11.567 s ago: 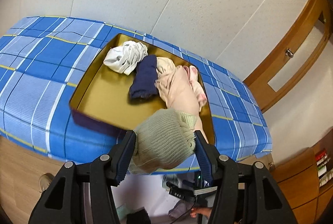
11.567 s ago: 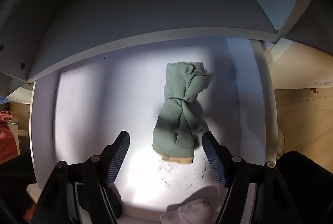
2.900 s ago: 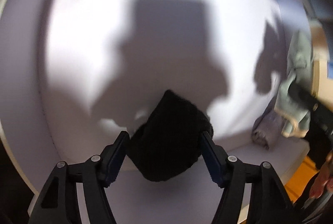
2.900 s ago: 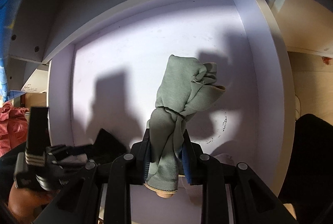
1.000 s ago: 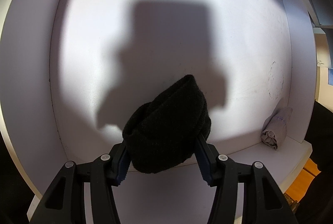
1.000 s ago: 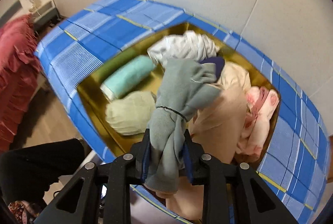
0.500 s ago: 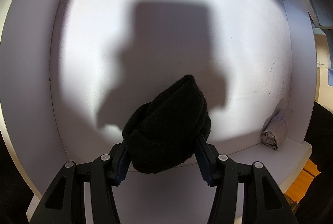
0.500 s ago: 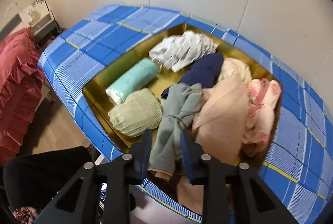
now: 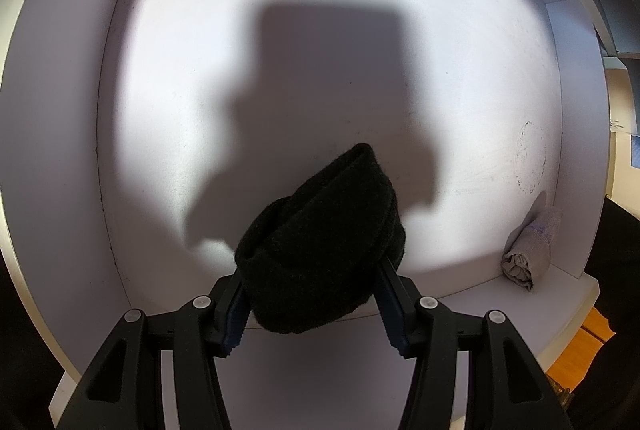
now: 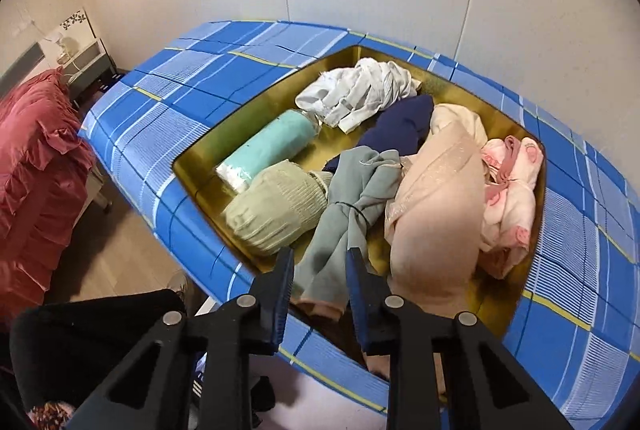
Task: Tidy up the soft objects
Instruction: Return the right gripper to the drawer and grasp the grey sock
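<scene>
Your left claw (image 9: 312, 270) is clenched on a black knit hat (image 9: 320, 242); both pads press into its sides, and the hat bulges up between them toward 12 o'clock. You hold it inside a white shelf (image 9: 280, 30), and I cannot tell if the hat touches the shelf floor. The shadow of the claw falls on the back wall, just above the hat. At 4 o'clock, in the right corner of the shelf, a grey roll (image 9: 528, 254) leans on the side wall, well apart from the hat. Your right claw (image 10: 320, 258) is closed narrow on the lower end of a grey-green cloth (image 10: 360, 190), which fills the gap between the pads. This cloth has a thin band around its middle, and it lies in the gold tray (image 10: 256, 102), running from the claw up toward 1 o'clock. The tray is sunk in a blue checked cover (image 10: 180, 78). At 10 o'clock from the cloth, touching it, is a pale green knit (image 10: 276, 210), and behind the knit lies a mint roll (image 10: 268, 146). At 12 o'clock are a navy cloth (image 10: 400, 126) and, farther, a white cloth (image 10: 360, 90). At 3 o'clock a peach cloth (image 10: 436, 198) lies against the grey-green one, and a pink cloth (image 10: 512, 198) is beyond it by the right wall of the tray. Red bedding (image 10: 36, 158) hangs at 9 o'clock, far from the tray.
</scene>
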Motion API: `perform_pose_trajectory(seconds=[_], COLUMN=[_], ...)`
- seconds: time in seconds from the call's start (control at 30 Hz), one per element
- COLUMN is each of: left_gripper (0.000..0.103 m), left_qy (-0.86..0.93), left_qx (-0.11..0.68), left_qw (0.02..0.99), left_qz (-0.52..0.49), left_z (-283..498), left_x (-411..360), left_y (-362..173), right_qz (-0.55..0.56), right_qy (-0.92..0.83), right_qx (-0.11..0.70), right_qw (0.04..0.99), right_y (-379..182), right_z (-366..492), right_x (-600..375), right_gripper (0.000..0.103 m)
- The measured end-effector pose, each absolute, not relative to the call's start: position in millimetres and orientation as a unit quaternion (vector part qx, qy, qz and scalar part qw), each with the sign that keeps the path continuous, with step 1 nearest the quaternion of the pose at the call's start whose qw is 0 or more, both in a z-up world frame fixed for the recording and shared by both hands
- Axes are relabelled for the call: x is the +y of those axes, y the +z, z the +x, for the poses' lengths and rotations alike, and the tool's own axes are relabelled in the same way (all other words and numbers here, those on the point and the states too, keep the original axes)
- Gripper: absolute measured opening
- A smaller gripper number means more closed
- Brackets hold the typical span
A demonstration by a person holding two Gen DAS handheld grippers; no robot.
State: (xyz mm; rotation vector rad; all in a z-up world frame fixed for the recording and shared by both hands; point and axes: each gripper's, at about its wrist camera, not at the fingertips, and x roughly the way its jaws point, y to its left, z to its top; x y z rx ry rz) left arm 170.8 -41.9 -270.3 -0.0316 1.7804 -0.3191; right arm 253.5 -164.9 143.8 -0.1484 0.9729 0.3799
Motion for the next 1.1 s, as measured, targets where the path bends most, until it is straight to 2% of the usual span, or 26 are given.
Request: perform_pose_trajectory(seconds=[0.83, 1.0, 1.1], left_gripper=[0.057, 0.058, 0.063], left_qy=[-0.141, -0.143, -0.143], left_qx=[0.767, 0.766, 0.768], left_qw=[0.626, 0.626, 0.625], left_qz=[-0.01, -0.006, -0.003], left_z=[159, 154, 151], left_x=[-47, -52, -55], left_y=[-269, -267, -268], right_qz=[-0.055, -0.056, -0.053], right_qy=[0.187, 0.183, 0.178], right_qx=[0.449, 0.458, 0.467], right_qw=[0.872, 0.868, 0.865], right_y=[149, 138, 129], right_z=[156, 143, 137], right_x=[-207, -215, -220], right_gripper=[0.027, 0.027, 0.028])
